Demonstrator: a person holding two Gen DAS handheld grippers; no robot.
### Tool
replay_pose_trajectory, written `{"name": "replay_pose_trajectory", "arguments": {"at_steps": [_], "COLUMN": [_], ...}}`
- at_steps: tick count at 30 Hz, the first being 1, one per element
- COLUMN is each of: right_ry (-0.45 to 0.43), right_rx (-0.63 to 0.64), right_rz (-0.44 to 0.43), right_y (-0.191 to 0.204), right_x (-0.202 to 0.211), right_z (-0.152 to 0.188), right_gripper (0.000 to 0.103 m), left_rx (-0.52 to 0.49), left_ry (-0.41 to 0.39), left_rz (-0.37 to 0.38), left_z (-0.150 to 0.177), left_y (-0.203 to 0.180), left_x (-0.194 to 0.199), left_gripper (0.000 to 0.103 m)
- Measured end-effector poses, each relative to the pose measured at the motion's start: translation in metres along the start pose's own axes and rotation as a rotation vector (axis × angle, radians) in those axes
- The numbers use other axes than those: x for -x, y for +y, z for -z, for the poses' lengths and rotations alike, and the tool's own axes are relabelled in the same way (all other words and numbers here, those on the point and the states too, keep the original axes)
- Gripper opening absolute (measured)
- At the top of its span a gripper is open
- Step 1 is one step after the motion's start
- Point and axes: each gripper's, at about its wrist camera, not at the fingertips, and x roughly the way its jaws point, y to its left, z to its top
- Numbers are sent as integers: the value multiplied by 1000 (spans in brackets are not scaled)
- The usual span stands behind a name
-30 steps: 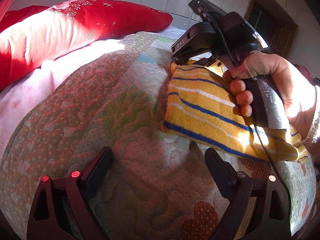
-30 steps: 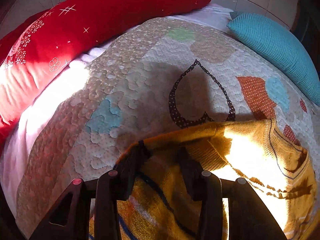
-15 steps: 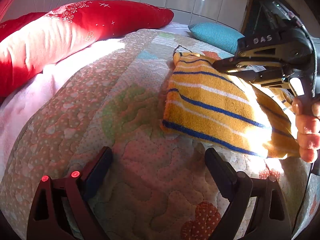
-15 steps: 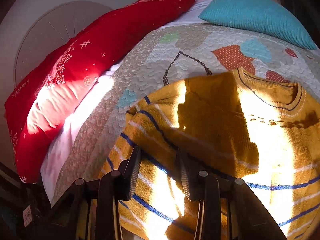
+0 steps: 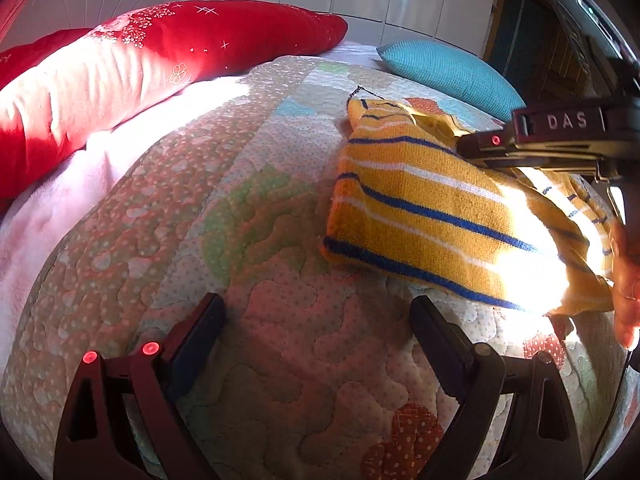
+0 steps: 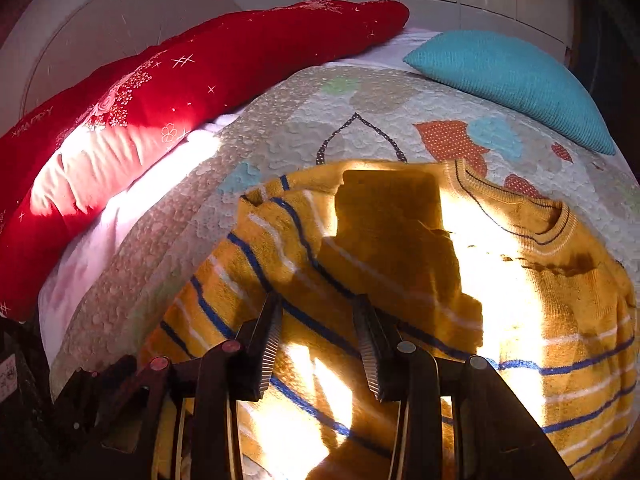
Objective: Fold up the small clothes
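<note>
Though sunlit, sweater [image 5: 432, 216] hem glare-lost.

The letters "DAS" stand in pale capitals on the dark body of the right gripper [image 5: 460, 148], seen in the left wrist view just above the striped yellow sweater [image 5: 440, 216]. In the right wrist view, faint pale lettering that seems to read "HAPPY" sits on the red pillow [image 6: 160, 100], at its left end. A small white label [image 6: 6, 376] at the far left edge, below the pillow, carries print too small to read.
</note>
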Motion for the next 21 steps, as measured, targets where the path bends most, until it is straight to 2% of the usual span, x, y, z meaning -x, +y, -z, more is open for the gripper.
{"name": "replay_pose_trajectory", "arguments": {"at_steps": [4,5,7,8,9,11,13,15,16,17,19,21], "right_ry": [1,-7,-32,-47,-63,-95,-99,-108,-108,-117,-151,-179], "right_rx": [-118,-165,-271,-319,-353,-420,-488,-548,-577,-606,-633,-584], "right_rz": [68,72,16,25,64,82,194,246,268,262,204,164], "right_y": [-71,-94,-139,-158,-175,-209,-239,-266,-275,-281,-283,-267], "right_x": [12,19,34,44,53,69,82,93,99,106,124,141], "right_z": [22,29,42,48,53,62,70,78,82,87,95,100], "right_gripper": [40,37,35,35,35,38,45,50,54,54,54,54], "left_rx": [-5,-7,-10,-12,-13,-16,-19,-22,-22,-22,-26,-30], "left_ry": [3,4,6,7,8,10,12,14,14,14,16,18], "left_rz": [-7,-8,-13,-17,-19,-24,-27,-31,-32,-31,-36,-41], "left_z": [0,0,0,0,0,0,0,0,0,0,0,0], "left_y": [-1,-1,-2,-3,-3,-4,-4,-4,-4,-4,-5,-6], "left_x": [0,-1,-1,-2,-2,-2,-3,-3,-3,-3,-3,-4], "left_gripper": [93,93,93,93,93,93,93,93,93,93,93,93]}}
